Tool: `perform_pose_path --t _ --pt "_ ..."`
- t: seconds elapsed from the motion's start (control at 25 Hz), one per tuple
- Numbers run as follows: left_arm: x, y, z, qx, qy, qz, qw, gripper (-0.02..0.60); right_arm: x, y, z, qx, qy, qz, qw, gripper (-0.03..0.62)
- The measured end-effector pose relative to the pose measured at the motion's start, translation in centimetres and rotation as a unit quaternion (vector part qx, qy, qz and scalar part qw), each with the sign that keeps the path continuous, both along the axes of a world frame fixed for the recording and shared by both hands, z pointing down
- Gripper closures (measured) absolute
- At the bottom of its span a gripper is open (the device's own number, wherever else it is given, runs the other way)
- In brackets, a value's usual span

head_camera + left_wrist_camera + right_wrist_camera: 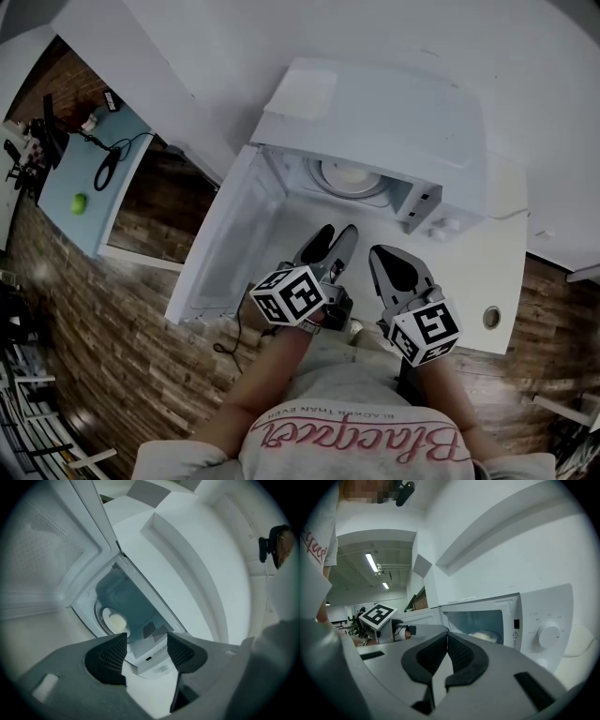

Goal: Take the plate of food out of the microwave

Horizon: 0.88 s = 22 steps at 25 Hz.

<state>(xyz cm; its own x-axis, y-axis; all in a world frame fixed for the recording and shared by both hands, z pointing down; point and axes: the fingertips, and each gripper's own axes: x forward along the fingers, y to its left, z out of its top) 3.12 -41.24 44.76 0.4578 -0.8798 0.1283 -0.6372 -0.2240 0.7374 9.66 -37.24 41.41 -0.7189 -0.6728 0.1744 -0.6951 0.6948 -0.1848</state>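
Our left hand-held gripper is spread wide and empty, our right hand-held gripper pinched together on nothing, before the microwave; the plate sits inside. We cannot read the print beside its dial.

1. Way in: microwave door stands wide open to the left; cavity mouth unblocked.
2. Door walls off the left approach; control panel bounds the right.
3. Plate of food sits far inside, free room above it.
4. Left gripper, jaws apart, & right gripper, jaws together, crowd the near counter side by side.
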Motion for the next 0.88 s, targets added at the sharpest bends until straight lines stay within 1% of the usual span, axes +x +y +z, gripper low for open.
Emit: perform_pose_path --t 0.36,0.6,0.72,0.88 --pt "-0.1 -2.8 2.4 -0.039 0.006 0.015 0.9991 0.308 -0.2 -2.1 1.6 -0.019 -0.006 0.020 1.000 0.582" --pt "-1.1 -5.8 4.9 -0.079 0.021 -0.002 0.9966 0.308 -1.3 -4.1 2.8 -0.033 -0.002 0.009 0.999 0.582" --pt "-1.4 -7.3 6.1 -0.111 0.042 -0.015 0.9928 0.308 -1.8 -5.0 3.4 -0.043 0.005 0.004 0.999 0.582" --pt "-1.9 -8.8 8.1 -0.168 0.068 -0.033 0.9828 0.308 -2.5 -6.2 3.6 -0.051 0.008 -0.004 0.999 0.582"
